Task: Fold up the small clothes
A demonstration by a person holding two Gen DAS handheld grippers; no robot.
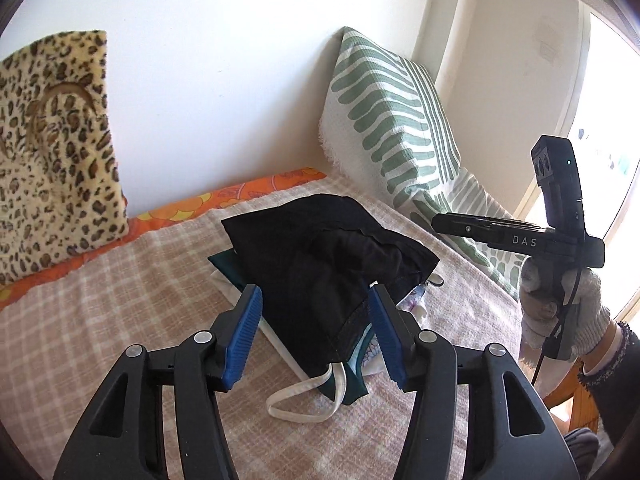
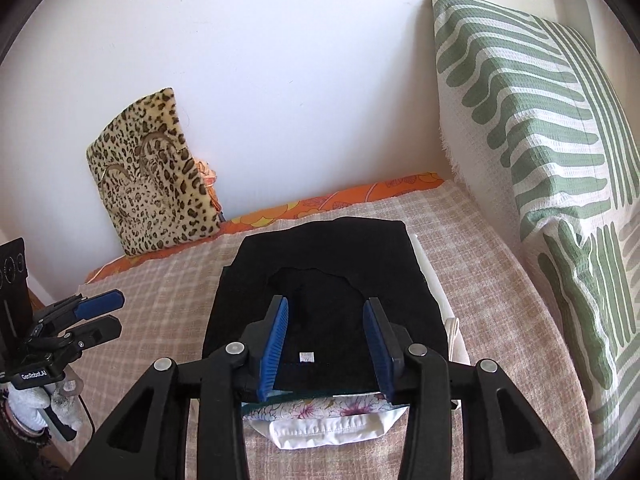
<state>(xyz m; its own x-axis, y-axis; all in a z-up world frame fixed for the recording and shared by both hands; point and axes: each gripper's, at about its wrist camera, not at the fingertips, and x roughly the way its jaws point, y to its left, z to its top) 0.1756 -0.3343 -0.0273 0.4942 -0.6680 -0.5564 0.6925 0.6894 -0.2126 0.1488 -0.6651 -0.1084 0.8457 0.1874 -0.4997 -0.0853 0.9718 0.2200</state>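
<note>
Both tongs, left gripper (image 1: 316, 332) and right gripper (image 2: 325, 344), hang apart and empty above the folded black cotton garment (image 2: 320, 280) topping the stack on the checked beige blanket (image 2: 160, 308); best pull straight back, leaving it undisturbed.

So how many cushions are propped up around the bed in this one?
2. A leopard-print cushion leans on the back wall at the left; a green-and-white patterned cushion stands at the right end of the bed. Others outside these views may be hidden.
</note>
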